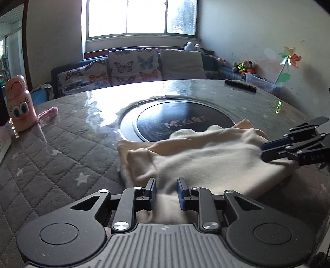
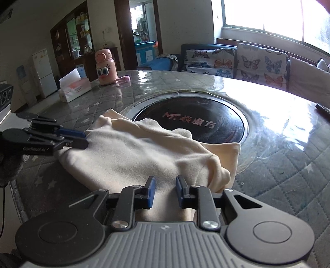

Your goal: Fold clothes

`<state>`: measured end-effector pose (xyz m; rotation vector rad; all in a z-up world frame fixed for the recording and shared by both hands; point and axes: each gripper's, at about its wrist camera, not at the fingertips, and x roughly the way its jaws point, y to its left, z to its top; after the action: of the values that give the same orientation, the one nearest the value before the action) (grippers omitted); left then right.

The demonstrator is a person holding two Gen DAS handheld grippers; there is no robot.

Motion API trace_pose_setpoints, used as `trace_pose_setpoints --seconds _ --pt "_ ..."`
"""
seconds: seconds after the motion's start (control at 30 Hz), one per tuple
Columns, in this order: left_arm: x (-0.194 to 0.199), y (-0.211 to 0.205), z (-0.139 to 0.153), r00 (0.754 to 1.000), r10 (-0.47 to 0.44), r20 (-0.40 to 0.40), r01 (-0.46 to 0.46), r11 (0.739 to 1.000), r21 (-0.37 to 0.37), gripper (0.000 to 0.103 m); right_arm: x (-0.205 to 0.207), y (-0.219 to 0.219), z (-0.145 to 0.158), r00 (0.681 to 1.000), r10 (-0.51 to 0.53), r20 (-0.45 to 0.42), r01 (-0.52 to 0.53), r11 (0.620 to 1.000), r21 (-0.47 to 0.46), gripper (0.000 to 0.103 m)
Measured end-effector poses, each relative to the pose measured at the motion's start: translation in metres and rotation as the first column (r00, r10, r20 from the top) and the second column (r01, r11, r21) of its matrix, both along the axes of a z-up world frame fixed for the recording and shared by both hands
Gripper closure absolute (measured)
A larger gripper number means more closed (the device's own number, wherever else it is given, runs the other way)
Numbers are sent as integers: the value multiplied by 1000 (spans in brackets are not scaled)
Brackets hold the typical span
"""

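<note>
Left gripper (image 1: 166, 191) and right gripper (image 2: 165, 190): fingers spread over the cream garment (image 1: 206, 156), pinching nothing. Garment lies folded on the bench (image 1: 61, 154), hiding part of the dark round plate (image 1: 185, 119); we note pink bottle (image 1: 18, 103) far left

You are working in a home's living and dining room: a sofa (image 1: 134, 66) with butterfly-print cushions (image 2: 262, 64) sits under a bright window (image 1: 140, 18), soft toys (image 1: 244, 67) crowd its far end, a white fridge (image 2: 44, 72) and a glass-fronted cabinet (image 2: 76, 35) stand by a doorway, and a child's pink bottle (image 2: 105, 67) stands near the round table's (image 2: 288, 165) far edge
</note>
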<state>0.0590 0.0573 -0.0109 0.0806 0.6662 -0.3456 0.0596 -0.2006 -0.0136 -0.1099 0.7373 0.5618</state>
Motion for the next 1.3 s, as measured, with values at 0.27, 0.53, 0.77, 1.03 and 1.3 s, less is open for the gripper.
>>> trace_pose_setpoints --seconds 0.27,0.53,0.77,1.03,1.3 --pt "28 -1 -4 1000 26 -4 -26 999 19 80 18 -3 1 999 -43 17 42 999 27 78" --pt "31 0 -3 999 50 5 -50 999 19 77 28 -13 -3 996 -85 -3 85 995 51 74" --pt "22 4 5 993 113 23 -114 993 19 75 30 -18 -6 993 -117 -9 117 991 70 64" --pt "17 11 2 983 182 -13 -182 983 6 62 23 -37 -1 980 -199 0 198 976 87 56" --pt "19 11 -1 971 233 -53 -233 972 23 48 21 -51 -8 965 -258 -42 262 957 126 54"
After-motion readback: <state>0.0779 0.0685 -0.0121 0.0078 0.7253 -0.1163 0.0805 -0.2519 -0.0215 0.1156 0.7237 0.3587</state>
